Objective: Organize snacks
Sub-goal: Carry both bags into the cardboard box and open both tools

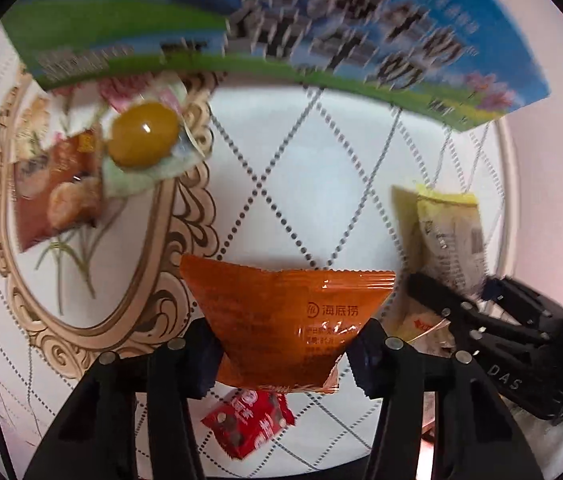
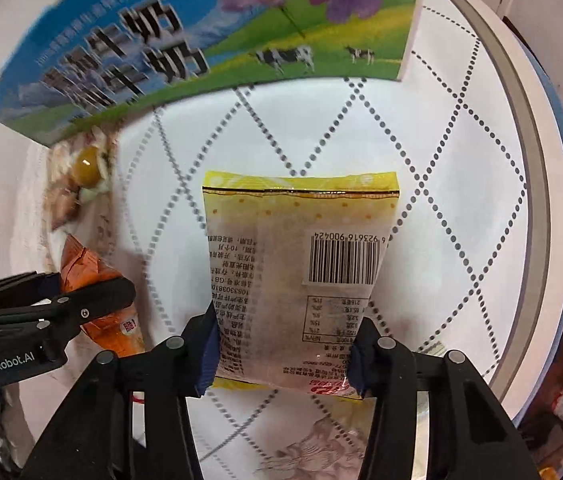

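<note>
White tabletop: a round tabletop with a white cloth, grey dotted diamond lines and a tan curly frame pattern; every snack is on it or above it.
Milk box: a big cardboard box printed with blue sky, green grass, cows and purple flowers; it stands at the far side of the tabletop.
Yellow pack: a yellow and clear plastic snack pack with a barcode and small print; it is held up above the cloth.
Right tool: the black right tool has its two fingers pinching the low end of the yellow pack, one on each side.
Orange pack: a shiny orange plastic snack pack with small print; it is lifted above the cloth.
Left tool: the black left tool has its fingers squeezing the low part of the orange pack.
Brown pack: a brown snack pack with a picture of food; it lies flat inside the tan frame pattern, near the milk box.
Jelly cup: a small clear cup with yellow jelly; it lies touching the brown pack.
Red pack: a small red snack pack; it lies on the cloth under the orange pack.
</note>
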A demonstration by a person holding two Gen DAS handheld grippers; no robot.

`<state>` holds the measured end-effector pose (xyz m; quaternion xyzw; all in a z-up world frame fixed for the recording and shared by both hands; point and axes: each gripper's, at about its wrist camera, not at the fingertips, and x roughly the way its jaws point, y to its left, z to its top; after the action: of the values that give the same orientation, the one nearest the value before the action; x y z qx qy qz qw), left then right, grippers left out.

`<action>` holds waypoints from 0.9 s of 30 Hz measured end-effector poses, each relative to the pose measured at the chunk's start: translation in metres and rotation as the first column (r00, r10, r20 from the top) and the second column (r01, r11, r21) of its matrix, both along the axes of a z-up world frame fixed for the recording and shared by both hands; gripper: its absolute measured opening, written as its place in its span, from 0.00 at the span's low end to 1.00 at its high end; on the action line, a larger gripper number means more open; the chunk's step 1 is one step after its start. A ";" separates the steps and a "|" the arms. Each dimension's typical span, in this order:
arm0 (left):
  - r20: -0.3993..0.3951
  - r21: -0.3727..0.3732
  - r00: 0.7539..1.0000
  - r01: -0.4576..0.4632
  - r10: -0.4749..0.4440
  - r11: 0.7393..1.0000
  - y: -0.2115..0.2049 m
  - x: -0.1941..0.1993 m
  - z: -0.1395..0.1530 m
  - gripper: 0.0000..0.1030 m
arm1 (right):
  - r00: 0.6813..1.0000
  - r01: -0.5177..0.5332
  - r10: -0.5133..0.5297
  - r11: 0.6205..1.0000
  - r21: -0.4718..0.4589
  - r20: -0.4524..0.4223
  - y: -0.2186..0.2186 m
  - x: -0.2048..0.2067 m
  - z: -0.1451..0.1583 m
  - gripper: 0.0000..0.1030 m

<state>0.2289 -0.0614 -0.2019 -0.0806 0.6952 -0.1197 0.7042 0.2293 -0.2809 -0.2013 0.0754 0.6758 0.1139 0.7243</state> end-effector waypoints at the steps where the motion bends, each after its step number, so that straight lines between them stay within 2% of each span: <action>1: 0.011 -0.013 1.000 -0.011 0.011 1.000 0.002 0.000 0.009 0.48 | 1.000 0.008 -0.008 1.000 0.023 0.013 0.000 -0.001 0.007 0.51; 6: 0.098 -0.085 0.994 -0.041 0.049 0.996 0.009 0.012 0.079 0.48 | 0.997 0.003 -0.013 0.992 0.125 0.076 0.004 -0.001 0.056 0.51; 9: 0.143 -0.104 0.988 -0.035 0.050 0.994 0.014 0.025 0.117 0.48 | 0.990 -0.020 -0.006 0.984 0.176 0.144 0.012 0.007 0.097 0.51; 11: 0.172 -0.116 0.984 -0.035 0.054 0.993 0.029 0.047 0.142 0.48 | 0.981 -0.038 -0.002 0.978 0.203 0.193 0.013 0.020 0.127 0.51; 15: 0.231 -0.086 0.971 -0.038 0.057 0.996 0.040 0.090 0.163 0.48 | 0.962 -0.059 0.007 0.982 0.182 0.272 0.020 0.063 0.166 0.51; 17: 0.237 -0.069 0.970 -0.045 0.060 0.997 0.039 0.117 0.164 0.48 | 0.955 -0.052 0.001 0.985 0.164 0.297 0.022 0.086 0.175 0.51; 21: 0.201 -0.058 0.977 -0.063 0.074 0.996 0.044 0.158 0.149 0.48 | 0.952 -0.033 -0.003 0.993 0.113 0.307 0.028 0.136 0.172 0.51; 27: 0.117 -0.005 0.991 -0.062 0.062 0.998 0.032 0.212 0.105 0.48 | 0.969 -0.016 -0.001 0.998 0.064 0.246 0.031 0.183 0.137 0.51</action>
<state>0.4409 -0.0298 -0.0965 -0.0954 0.6499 -0.1026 0.7470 0.4121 -0.2501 -0.0642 0.0816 0.5769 0.1470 0.7993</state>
